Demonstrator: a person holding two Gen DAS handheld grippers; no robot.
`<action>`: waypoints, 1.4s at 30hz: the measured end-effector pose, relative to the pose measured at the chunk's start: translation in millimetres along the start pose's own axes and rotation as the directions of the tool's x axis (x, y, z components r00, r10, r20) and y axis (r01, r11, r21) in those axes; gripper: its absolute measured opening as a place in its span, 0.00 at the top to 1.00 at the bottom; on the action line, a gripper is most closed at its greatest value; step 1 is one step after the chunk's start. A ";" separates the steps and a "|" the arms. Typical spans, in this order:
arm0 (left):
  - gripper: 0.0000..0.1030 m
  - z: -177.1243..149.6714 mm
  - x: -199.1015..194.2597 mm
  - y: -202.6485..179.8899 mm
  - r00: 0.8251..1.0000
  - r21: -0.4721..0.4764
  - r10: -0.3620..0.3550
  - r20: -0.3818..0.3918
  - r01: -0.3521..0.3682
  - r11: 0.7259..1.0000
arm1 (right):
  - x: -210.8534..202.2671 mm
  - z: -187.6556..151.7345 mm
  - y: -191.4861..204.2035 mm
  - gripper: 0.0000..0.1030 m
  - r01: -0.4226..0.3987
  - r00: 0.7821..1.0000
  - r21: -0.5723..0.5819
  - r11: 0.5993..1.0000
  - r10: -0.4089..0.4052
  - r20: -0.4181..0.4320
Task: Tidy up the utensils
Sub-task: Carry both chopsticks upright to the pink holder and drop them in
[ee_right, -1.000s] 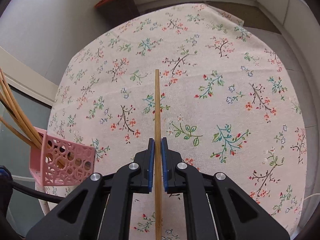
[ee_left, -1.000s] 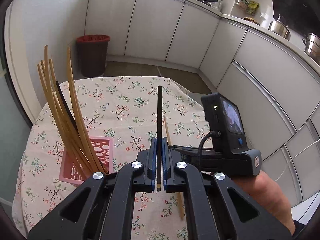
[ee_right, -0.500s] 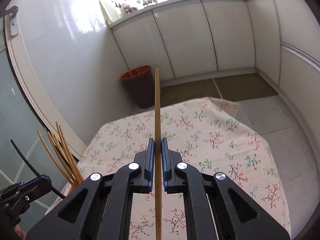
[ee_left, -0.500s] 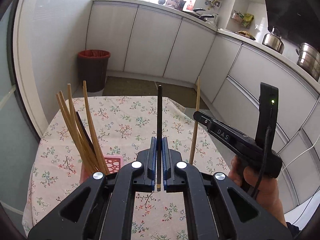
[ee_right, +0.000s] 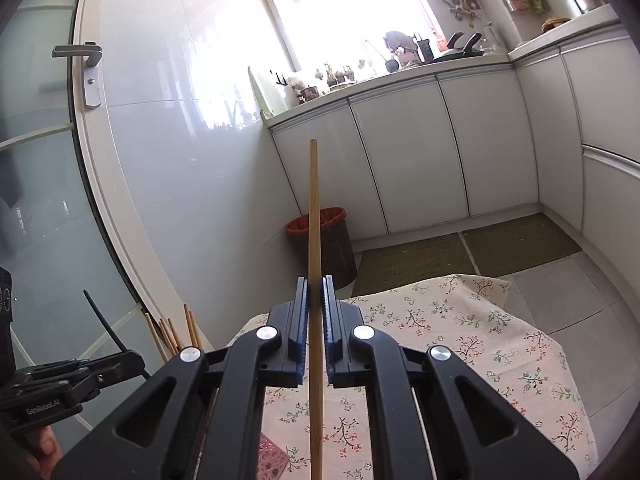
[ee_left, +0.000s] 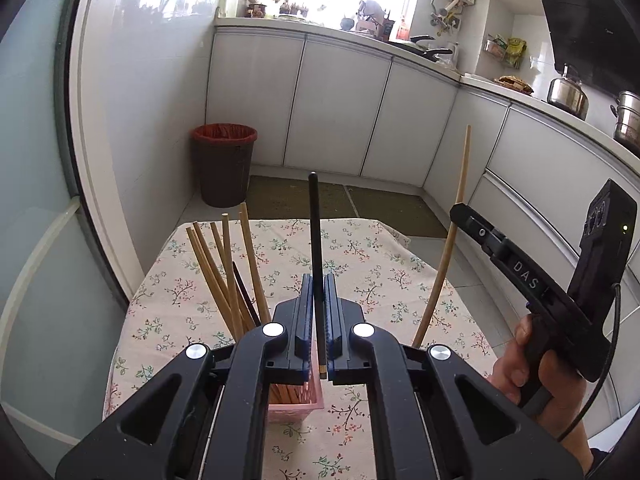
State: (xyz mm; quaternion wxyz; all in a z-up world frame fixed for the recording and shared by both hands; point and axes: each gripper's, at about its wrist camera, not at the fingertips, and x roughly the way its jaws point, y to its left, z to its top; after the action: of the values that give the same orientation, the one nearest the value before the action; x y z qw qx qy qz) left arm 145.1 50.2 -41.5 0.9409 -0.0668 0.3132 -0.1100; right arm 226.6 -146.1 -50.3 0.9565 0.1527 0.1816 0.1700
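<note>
Left tongs (ee_left: pixel 319 320): clamped on a black chopstick (ee_left: pixel 314 240), centre frame, tip up.
Right tongs (ee_right: pixel 316 332): clamped on a wooden chopstick (ee_right: pixel 314 240), centre frame.
Pink basket (ee_left: pixel 298 402): lower centre on the desk (ee_left: pixel 360 256), already holding a fan of chopsticks (ee_left: pixel 224 272).
Advice: tip each stick downward, lower it into the gap beside the fan, one hand at a time.
Room: desk bare to the right; basket near its left edge.

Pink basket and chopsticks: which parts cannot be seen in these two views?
- Pink basket: left wrist view, mostly behind the left gripper.
- Wooden chopstick: right wrist view, lower end cut by the frame edge.
- Black chopstick: lower part between the closed jaws.
</note>
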 end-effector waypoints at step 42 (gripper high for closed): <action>0.84 -0.5 7.2 59.4 0.990 -0.110 0.047 -0.133 -0.062 0.992 | 37.0 -69.1 95.6 0.93 -0.071 0.996 -0.189 0.979 0.080 0.045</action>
State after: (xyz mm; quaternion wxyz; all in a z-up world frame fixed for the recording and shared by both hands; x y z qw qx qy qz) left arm 160.3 105.8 -57.7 0.9158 -0.1045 0.3813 -0.0702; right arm 205.7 -30.4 -88.7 0.9639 0.0730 0.1338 0.2185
